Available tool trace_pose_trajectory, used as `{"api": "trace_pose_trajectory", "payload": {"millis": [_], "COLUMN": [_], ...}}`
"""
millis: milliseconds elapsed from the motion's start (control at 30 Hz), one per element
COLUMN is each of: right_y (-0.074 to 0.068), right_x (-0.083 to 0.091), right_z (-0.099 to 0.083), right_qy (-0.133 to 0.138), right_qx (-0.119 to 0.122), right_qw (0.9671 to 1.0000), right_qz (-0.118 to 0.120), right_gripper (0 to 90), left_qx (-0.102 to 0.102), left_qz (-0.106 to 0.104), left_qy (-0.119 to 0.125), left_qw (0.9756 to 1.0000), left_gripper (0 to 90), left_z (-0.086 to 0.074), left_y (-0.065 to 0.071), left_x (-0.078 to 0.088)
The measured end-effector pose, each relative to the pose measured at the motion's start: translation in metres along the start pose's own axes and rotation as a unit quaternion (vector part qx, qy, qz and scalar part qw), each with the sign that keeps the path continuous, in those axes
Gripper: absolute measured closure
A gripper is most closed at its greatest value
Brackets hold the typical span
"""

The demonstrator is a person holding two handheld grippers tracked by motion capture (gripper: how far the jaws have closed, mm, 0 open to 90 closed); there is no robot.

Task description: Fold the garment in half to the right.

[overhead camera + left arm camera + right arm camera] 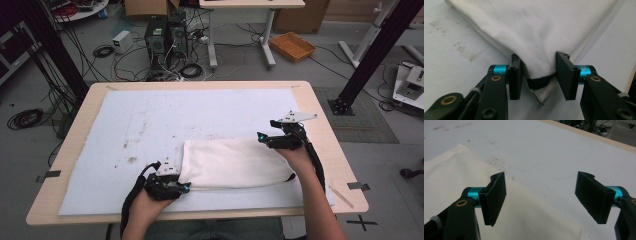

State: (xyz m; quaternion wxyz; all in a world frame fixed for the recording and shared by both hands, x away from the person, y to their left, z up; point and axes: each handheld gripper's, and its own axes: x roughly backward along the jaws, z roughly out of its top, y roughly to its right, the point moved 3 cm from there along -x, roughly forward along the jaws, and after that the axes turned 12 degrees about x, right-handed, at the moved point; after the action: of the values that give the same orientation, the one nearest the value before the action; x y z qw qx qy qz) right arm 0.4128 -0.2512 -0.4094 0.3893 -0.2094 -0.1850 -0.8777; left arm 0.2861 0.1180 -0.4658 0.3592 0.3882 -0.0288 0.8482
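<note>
Two forearms entered from the bottom of the high view. The left hand [145, 202] held the left gripper [186, 187] at lower centre-left, its jaws partly parted and pointing right. The right hand [298, 156] held the right gripper [260, 136] right of centre, jaws spread wide and pointing left.

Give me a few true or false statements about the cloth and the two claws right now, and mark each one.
1. The white cloth lies folded on the mat. True.
2. The right claw is clamped on the cloth. False: its jaws stand wide apart above it.
3. The left claw has a cloth corner between its jaws. True.
4. The mat is spotless. False: it carries dark stains.
5. An orange tray sits on the table. False: it is on the floor.
</note>
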Motion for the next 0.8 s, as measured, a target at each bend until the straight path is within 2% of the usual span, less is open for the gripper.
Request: {"api": "trace_pose_trajectory", "payload": {"millis": [100, 267, 367, 600, 667, 800], "right_y": [-0.005, -0.01, -0.011, -0.016, -0.017, -0.018], "right_x": [-0.003, -0.011, -0.016, -0.021, -0.021, -0.022], "right_z": [0.008, 0.013, 0.013, 0.015, 0.016, 0.018], "right_qy": [-0.002, -0.009, -0.014, -0.018, -0.018, -0.019], "right_qx": [0.008, 0.017, 0.017, 0.021, 0.022, 0.023], "right_qw": [1.0, 0.9997, 0.9996, 0.9994, 0.9994, 0.9993], "right_qz": [0.003, 0.014, 0.017, 0.022, 0.022, 0.023], "right_gripper": [25.4, 25.4, 25.4, 25.4, 25.5, 25.5], "left_qx": [-0.007, -0.019, -0.023, -0.043, -0.046, -0.045], "left_qz": [-0.003, -0.021, -0.013, 0.002, 0.004, -0.003], "left_qy": [0.001, -0.013, -0.012, -0.004, -0.001, 0.003], "left_qw": [1.0, 0.9995, 0.9996, 0.9991, 0.9989, 0.999], "left_gripper": [59.4, 59.2, 60.5, 70.7, 75.2, 78.3], "left_z": [-0.001, -0.003, -0.004, -0.003, -0.003, -0.004], "left_y": [0.001, 0.001, 0.002, 0.005, 0.006, 0.005], "left_x": [0.001, 0.005, 0.004, 0.003, 0.002, 0.001]}}
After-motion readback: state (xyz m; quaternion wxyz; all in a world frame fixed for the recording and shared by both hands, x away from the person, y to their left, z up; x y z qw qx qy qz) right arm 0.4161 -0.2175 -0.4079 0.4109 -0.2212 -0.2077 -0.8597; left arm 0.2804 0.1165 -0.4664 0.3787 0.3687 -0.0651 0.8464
